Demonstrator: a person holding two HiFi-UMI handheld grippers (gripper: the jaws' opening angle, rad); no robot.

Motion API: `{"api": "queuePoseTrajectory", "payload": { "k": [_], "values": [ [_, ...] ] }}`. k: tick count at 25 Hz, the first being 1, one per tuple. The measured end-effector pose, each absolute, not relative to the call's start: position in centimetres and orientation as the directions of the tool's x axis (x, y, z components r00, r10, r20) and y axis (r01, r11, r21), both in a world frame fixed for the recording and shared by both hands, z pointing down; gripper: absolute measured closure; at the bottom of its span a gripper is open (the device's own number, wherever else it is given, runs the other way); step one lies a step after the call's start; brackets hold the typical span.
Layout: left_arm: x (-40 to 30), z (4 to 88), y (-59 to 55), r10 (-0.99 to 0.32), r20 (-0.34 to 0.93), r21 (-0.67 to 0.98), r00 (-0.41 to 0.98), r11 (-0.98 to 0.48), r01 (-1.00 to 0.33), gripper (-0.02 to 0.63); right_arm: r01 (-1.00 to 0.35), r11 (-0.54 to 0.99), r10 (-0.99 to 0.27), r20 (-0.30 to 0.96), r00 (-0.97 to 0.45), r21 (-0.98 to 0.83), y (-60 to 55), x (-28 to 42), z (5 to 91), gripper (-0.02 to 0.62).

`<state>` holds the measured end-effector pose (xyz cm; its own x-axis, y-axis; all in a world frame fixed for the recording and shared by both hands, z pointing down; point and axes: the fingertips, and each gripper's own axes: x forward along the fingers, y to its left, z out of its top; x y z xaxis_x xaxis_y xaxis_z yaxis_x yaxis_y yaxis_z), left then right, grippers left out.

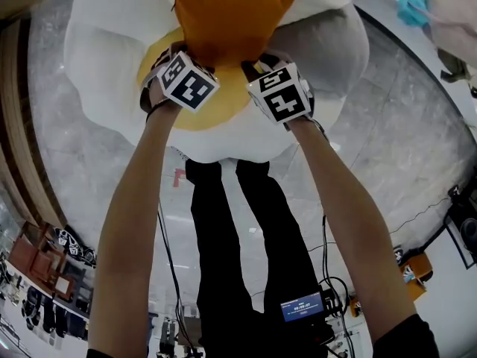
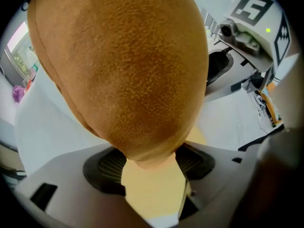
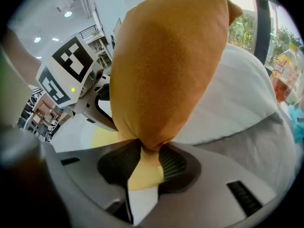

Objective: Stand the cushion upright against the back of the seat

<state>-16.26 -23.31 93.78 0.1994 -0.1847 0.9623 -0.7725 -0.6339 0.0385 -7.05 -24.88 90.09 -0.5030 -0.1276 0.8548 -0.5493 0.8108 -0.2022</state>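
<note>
An orange cushion (image 1: 231, 13) hangs upright over a fried-egg-shaped seat, above its yellow centre (image 1: 216, 114) and white rim (image 1: 97, 43). My left gripper (image 1: 182, 57) is shut on the cushion's lower left corner and my right gripper (image 1: 267, 62) on its lower right corner. In the left gripper view the cushion (image 2: 123, 65) fills the frame, its corner pinched in the left gripper (image 2: 151, 161). The right gripper view shows the cushion (image 3: 166, 65) bunched in the right gripper (image 3: 148, 156), with the seat's white back (image 3: 237, 94) behind it. Whether the cushion touches the seat is hidden.
A grey part of the seat (image 1: 328, 51) lies to the right. The person's black-trousered legs (image 1: 246, 245) stand before the seat on a marble floor (image 1: 402, 133). Cables and a small blue-screened device (image 1: 302, 306) lie near the feet. A bottle (image 3: 285, 75) stands at far right.
</note>
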Motion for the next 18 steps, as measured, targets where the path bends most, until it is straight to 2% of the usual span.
{"api": "queuePoseTrajectory", "payload": {
  "k": [12,18],
  "values": [
    [-16.0,95.0,-23.7,-0.131,0.972,0.075,0.197,-0.619,-0.781,0.243,-0.614,0.755,-0.111,0.877,-0.467,-0.231,-25.7,-6.4,91.9,0.445],
    [-16.5,94.4,-23.9,-0.149,0.973,0.049,0.178,-0.618,-0.785,0.233,-0.615,0.763,-0.122,0.89,-0.439,-0.199,-26.3,-6.1,91.7,0.411]
  ]
}}
